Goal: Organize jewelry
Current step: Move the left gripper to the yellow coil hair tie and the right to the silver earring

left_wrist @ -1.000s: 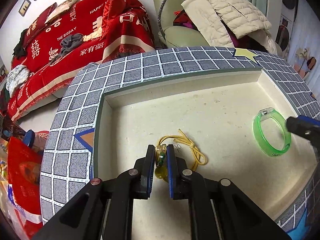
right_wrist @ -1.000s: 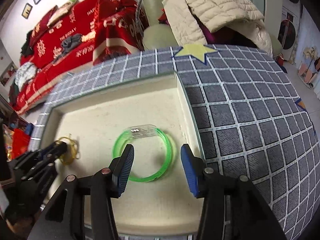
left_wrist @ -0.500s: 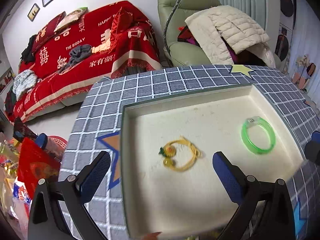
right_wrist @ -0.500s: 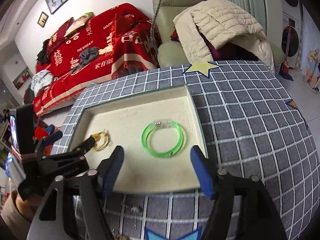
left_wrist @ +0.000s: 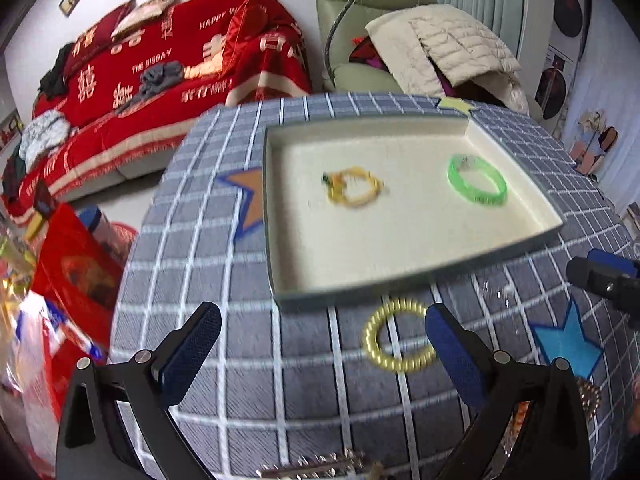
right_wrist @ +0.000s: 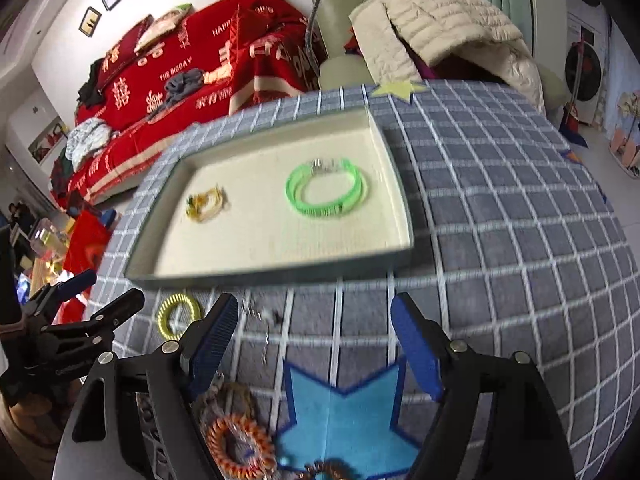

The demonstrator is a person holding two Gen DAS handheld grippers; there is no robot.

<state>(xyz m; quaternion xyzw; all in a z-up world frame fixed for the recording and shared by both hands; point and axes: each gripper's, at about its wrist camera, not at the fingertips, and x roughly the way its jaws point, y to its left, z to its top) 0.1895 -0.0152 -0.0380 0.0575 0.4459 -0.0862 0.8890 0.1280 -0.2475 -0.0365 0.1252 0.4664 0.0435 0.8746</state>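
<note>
A cream tray (left_wrist: 420,272) (right_wrist: 264,276) sits on the grey checked tablecloth. In it lie a yellow cord bracelet (left_wrist: 354,190) (right_wrist: 206,208) and a green bangle (left_wrist: 476,180) (right_wrist: 326,194). A yellow spiral ring (left_wrist: 396,336) (right_wrist: 178,316) lies on the cloth in front of the tray, between my left gripper's fingers. My left gripper (left_wrist: 320,348) is open and empty. My right gripper (right_wrist: 316,352) is open and empty above a blue star patch; an orange braided bracelet (right_wrist: 240,444) and thin chains (right_wrist: 260,316) lie near it.
A silver clasp piece (left_wrist: 316,468) lies at the near table edge. A red sofa (left_wrist: 160,80) and a green armchair with a beige jacket (left_wrist: 440,48) stand behind the table. Red bags (left_wrist: 72,272) sit on the floor to the left.
My left gripper let go of the yellow cord bracelet in the tray and opened wide. Both grippers pulled back from the tray to the near side of the table.
</note>
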